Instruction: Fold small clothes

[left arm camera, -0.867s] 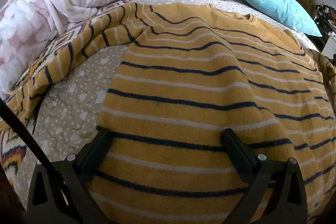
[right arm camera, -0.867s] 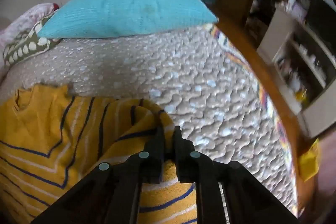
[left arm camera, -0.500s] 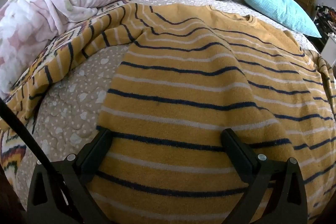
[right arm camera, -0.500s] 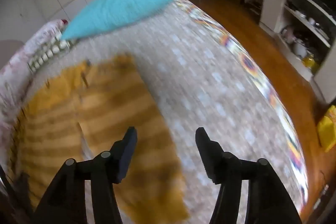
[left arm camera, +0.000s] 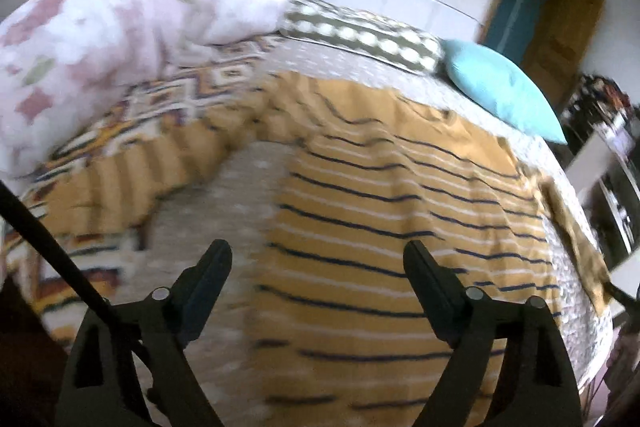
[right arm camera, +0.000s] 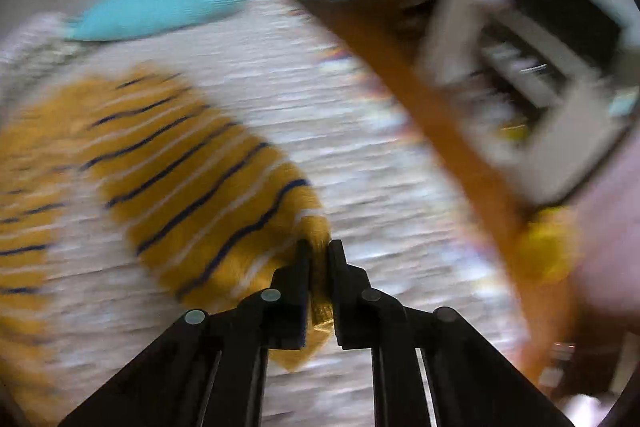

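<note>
One sweater [left arm camera: 384,227], mustard with dark and white stripes, lay spread on the bed [left arm camera: 248,195], its neck toward the teal pillow [left arm camera: 504,95] and its long axis running away from the fingers. Soft, limp and light, it would likely sag, so cuffs and hems looked the best holds. The right gripper [right arm camera: 319,255] pinched a sleeve end. The left gripper [left arm camera: 318,259] hung spread, empty, above the hem.

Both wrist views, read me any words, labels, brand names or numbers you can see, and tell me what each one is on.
None can be read.
The striped sweater, held at one end by the right gripper, shows only stripes, no label or print.
The teal pillow, spotted bolster and floral duvet carry patterns, no words.
Items on the shelves are too blurred to read.
</note>
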{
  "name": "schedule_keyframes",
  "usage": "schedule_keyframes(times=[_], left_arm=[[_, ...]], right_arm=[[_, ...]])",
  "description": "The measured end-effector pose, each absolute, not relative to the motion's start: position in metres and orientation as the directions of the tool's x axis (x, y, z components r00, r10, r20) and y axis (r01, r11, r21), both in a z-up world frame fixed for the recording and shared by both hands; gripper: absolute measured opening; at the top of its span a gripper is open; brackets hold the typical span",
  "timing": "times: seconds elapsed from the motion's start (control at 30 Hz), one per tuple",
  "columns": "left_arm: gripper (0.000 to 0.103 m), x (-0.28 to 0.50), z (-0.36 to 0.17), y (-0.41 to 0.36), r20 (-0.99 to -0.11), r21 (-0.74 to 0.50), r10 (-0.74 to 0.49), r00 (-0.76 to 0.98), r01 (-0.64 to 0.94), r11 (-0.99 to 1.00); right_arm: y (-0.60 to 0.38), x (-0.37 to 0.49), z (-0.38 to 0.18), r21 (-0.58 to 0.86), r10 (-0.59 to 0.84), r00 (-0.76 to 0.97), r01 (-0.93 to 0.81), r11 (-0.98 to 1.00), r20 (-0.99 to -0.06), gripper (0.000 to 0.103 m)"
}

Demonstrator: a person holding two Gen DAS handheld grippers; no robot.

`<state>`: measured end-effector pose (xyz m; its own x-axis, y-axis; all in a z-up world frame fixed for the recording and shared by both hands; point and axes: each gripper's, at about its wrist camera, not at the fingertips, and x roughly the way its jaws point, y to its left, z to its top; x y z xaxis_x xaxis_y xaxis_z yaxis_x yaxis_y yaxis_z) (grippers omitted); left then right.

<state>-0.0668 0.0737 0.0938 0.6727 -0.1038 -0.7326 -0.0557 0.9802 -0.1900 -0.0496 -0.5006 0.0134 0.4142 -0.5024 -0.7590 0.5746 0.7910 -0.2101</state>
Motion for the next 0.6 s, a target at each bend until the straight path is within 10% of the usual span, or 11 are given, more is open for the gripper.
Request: schedule_keyframes(times=[0.4, 0.47, 0.5, 0.6], left_arm=[[0.087, -0.104, 0.033, 0.099, -0.791, -0.379, -0.312, 0.527, -0.022, 0.925], [0.049, -0.109, 0.031, 0.082, -0.789, -0.377, -0.334, 0.515, 0.022, 0.926], [0.009, -0.109, 0.029, 0.074, -0.811, -0.348, -0.313, 0.494, 0.023, 0.937], [0.007, -0.113, 0.033, 0.082, -0.816, -0.345, -0.288, 0.501, -0.021, 0.938]], right_arm=[[-0.452, -0.098, 0.033, 0.181, -0.169, 0.547, 0.528, 0.830, -0.820, 0.049], [-0.426, -0.092, 0.033, 0.215, -0.109, 0.563, 0.478, 0.852, -0.819, 0.049], [-0.411, -0.086, 0.035, 0.233, -0.076, 0.573, 0.447, 0.864, -0.816, 0.049], [-0.376, -0.082, 0.035, 0.274, -0.007, 0.580, 0.395, 0.877, -0.815, 0.049]])
